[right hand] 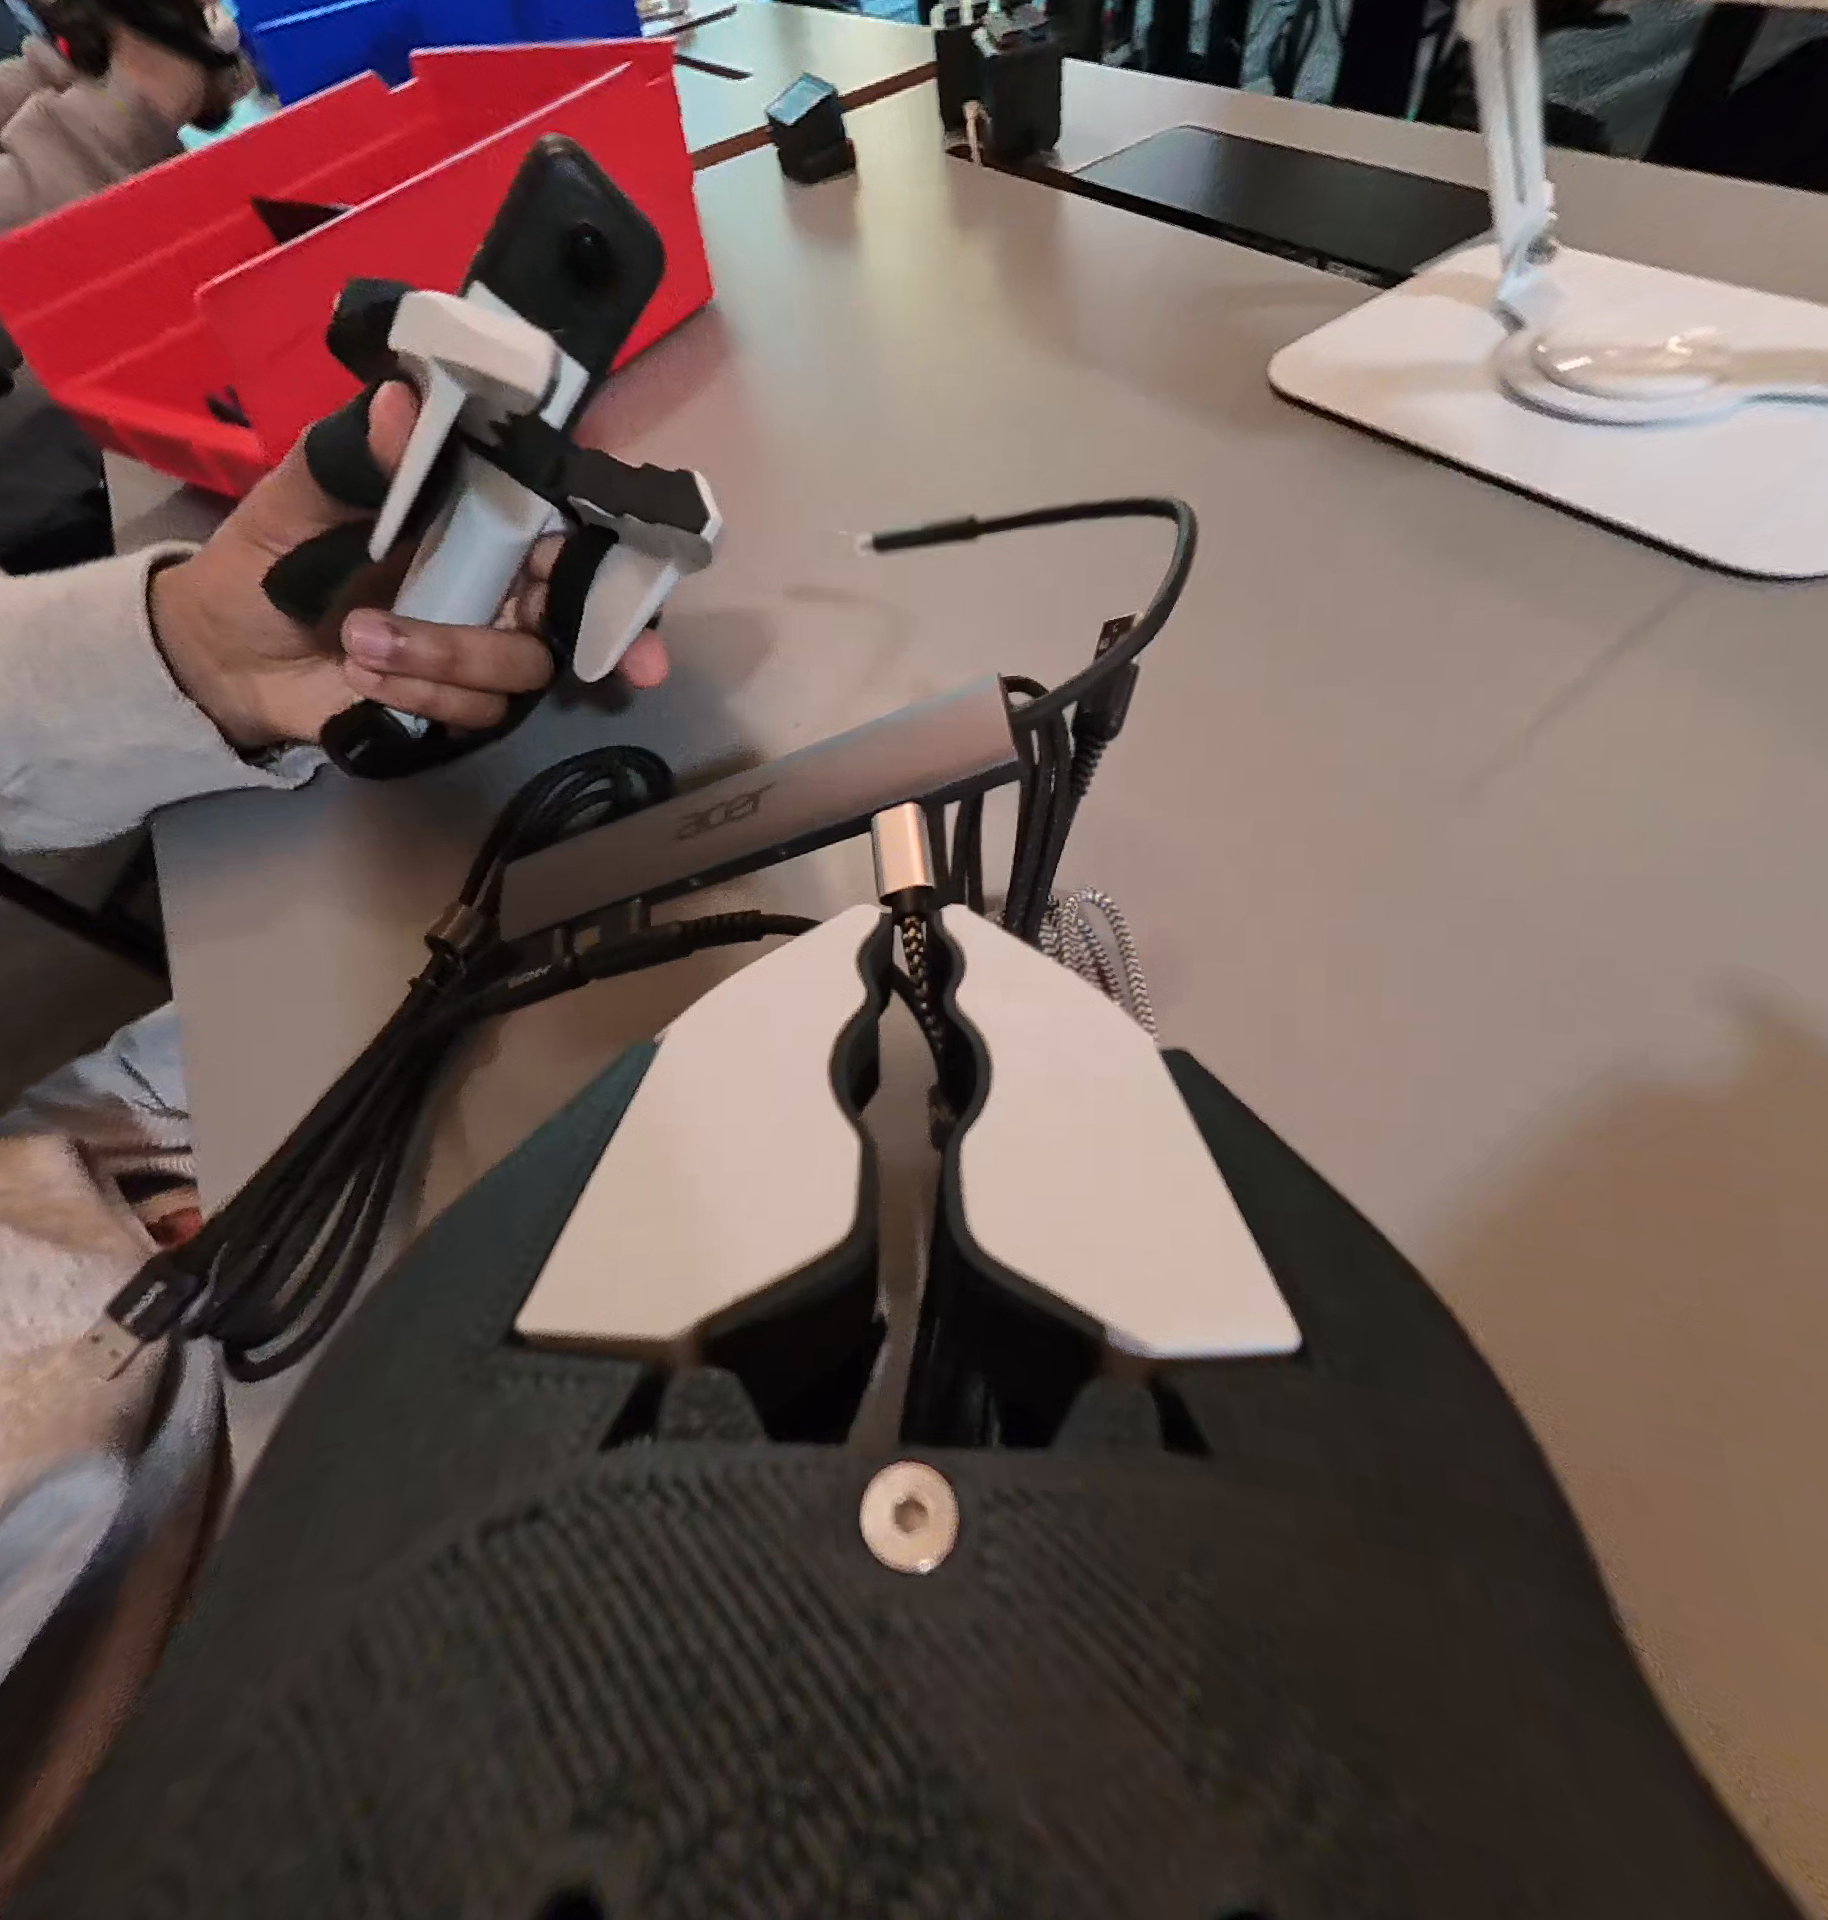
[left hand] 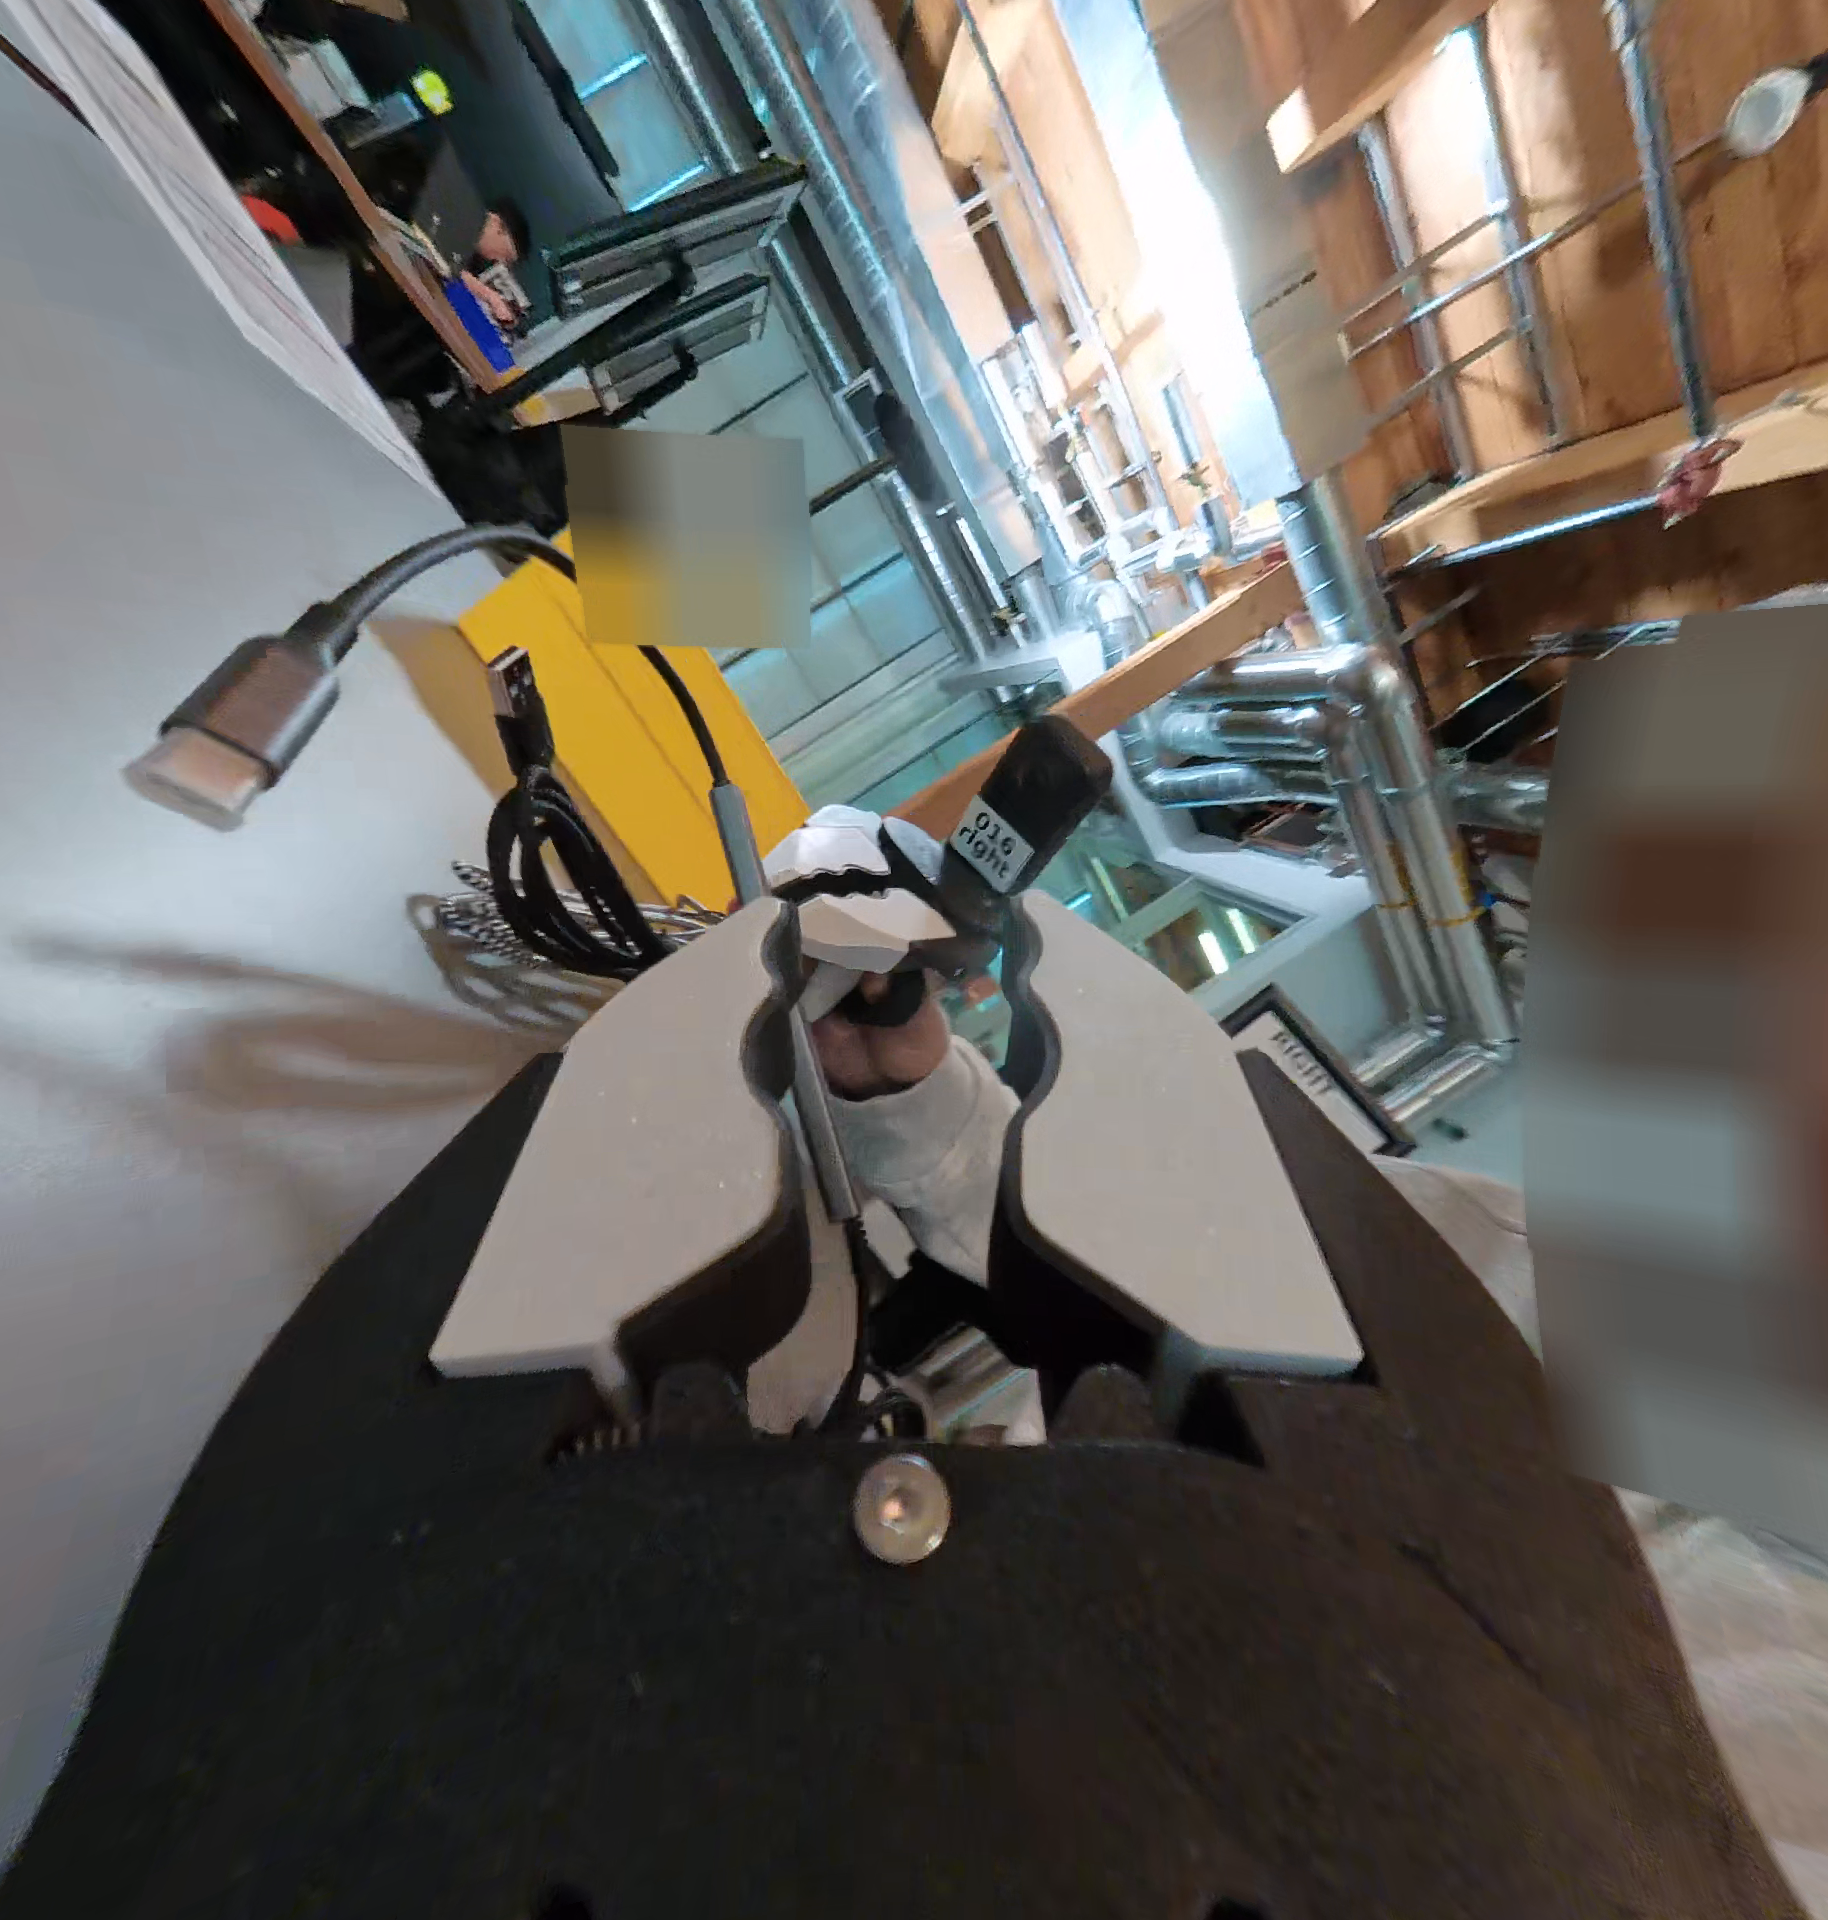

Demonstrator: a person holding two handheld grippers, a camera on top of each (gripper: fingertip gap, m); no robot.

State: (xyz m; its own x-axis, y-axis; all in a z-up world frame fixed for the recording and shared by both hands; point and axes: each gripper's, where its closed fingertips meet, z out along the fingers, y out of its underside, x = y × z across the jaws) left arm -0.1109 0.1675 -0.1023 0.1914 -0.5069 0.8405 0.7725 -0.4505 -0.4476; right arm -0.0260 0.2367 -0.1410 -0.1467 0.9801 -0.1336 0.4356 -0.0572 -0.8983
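My right gripper (right hand: 910,920) is shut on a black-and-white braided cable (right hand: 915,966) just behind its silver plug (right hand: 899,852). The plug's tip meets the side of a slim grey hub (right hand: 744,821), which is tilted up off the table; I cannot tell if the plug is seated. The hub's own black cable (right hand: 1180,561) arcs up and left. My left gripper (right hand: 536,468), held in a hand, hovers left of the hub. In its own view it (left hand: 899,914) is open and empty, with the hub's thin edge (left hand: 822,1101) and the right gripper (left hand: 868,894) showing through the gap.
Black cable bundles (right hand: 370,1122) run from the hub's left end over the grey table (right hand: 1409,831). A braided coil (right hand: 1097,945) lies right of the hub. Red bins (right hand: 453,208) stand at the back left, a white stand base (right hand: 1575,416) at the back right, a yellow box (left hand: 619,707) nearby. Across from one pair of fingers to the other is roughly 12 centimeters.
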